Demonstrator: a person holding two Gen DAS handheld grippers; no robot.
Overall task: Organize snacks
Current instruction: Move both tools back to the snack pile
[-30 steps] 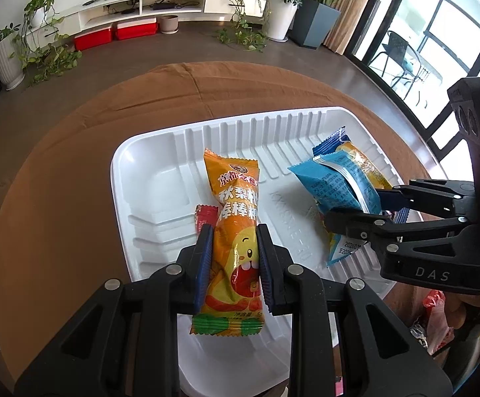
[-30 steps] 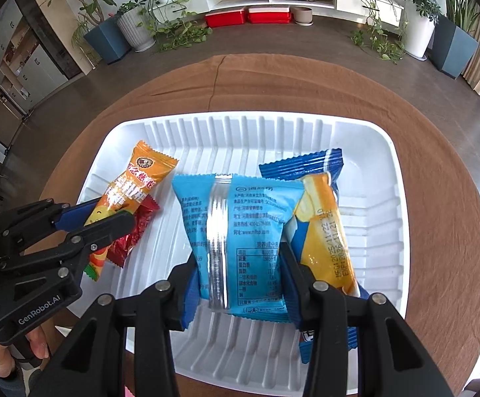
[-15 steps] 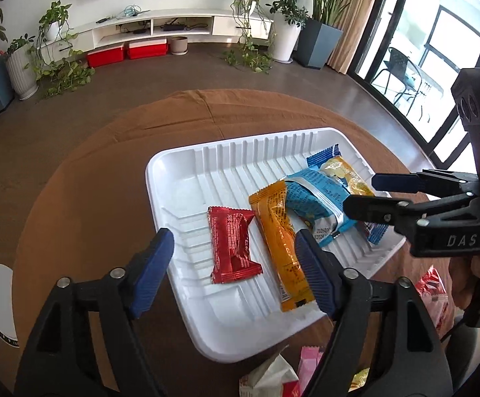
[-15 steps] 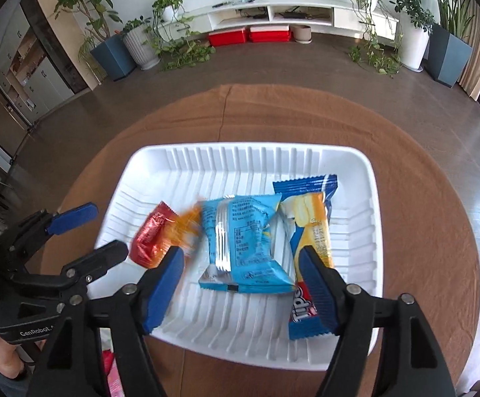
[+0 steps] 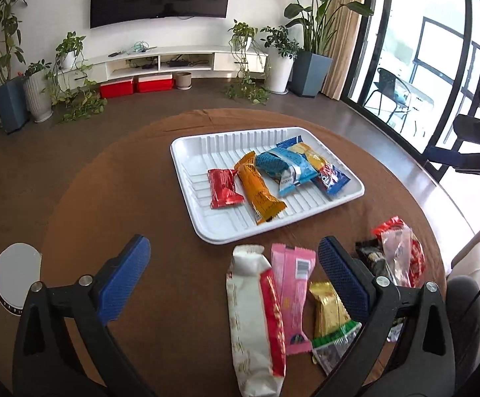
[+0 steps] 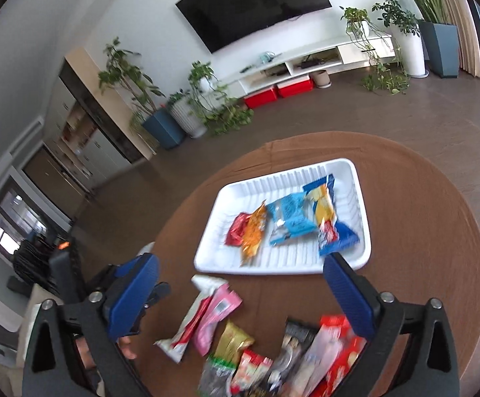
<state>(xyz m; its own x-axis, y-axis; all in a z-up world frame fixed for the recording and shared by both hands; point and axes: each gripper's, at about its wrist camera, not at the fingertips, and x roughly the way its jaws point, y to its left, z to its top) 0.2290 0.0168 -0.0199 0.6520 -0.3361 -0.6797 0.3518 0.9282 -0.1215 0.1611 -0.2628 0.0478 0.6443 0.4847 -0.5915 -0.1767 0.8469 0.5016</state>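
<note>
A white ribbed tray [image 5: 187,145] [image 6: 356,178] on the round brown table holds a red packet [image 5: 223,188], an orange packet [image 5: 260,192], a light blue packet [image 5: 286,168] and a yellow-and-blue packet [image 5: 322,168]. Loose snacks lie in front of the tray: a white-and-red bar [image 5: 253,317], a pink packet [image 5: 293,284], a gold packet [image 5: 329,314] and a red-and-clear packet [image 5: 402,251]. My left gripper [image 5: 233,278] is open and empty above these loose snacks. My right gripper [image 6: 240,294] is open and empty, back from the tray over the loose pile [image 6: 273,360].
A white disc [image 5: 16,274] lies at the table's left edge. The right gripper's body [image 5: 478,145] hangs at the far right of the left wrist view. Beyond the table are floor, plants and a TV shelf.
Both grippers let go of their packets, the orange one and the light blue one, which now lie in the tray. Both grippers opened wide and pulled back and up over the loose snacks.
</note>
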